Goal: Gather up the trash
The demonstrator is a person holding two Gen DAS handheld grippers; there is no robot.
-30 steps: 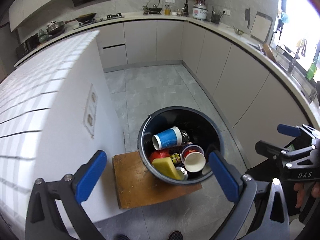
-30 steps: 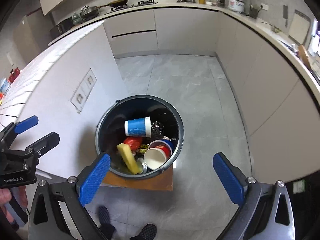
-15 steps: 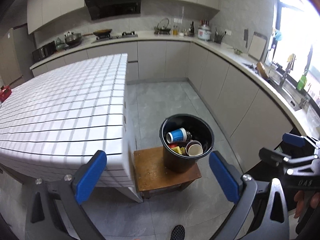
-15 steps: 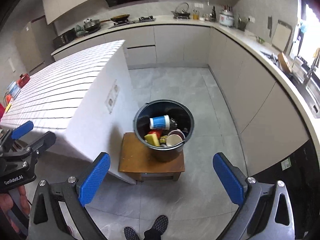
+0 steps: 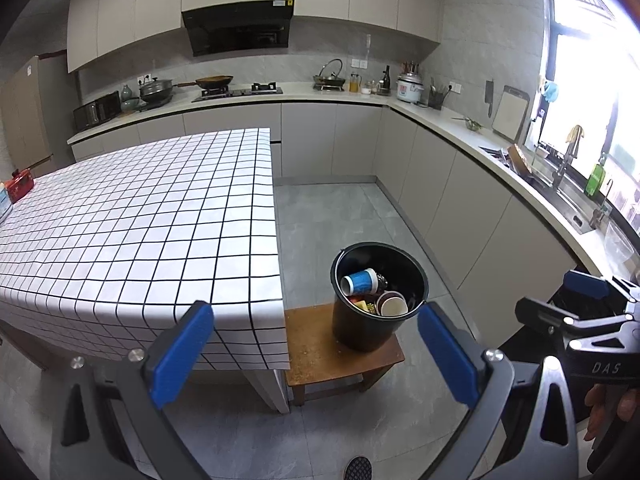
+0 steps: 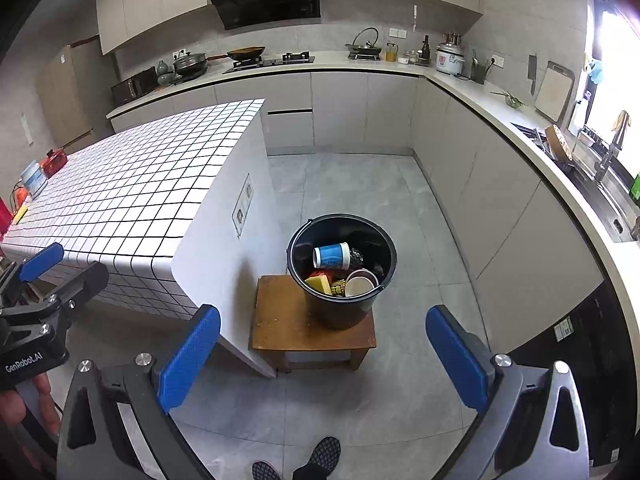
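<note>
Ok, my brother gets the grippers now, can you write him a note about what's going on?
Left gripper: open, holding nothing.
Right gripper: open, holding nothing.
Both are held high over the floor, short of the bucket.
The black bucket stands on the wooden stool beside the checked table.
Done: trash is inside, including a blue cup, a red-rimmed cup and a yellow sponge.
Left: no loose trash shows on the nearer part of the table or the floor. A few small things sit at the table's far end; I cannot tell whether they are trash.
</note>
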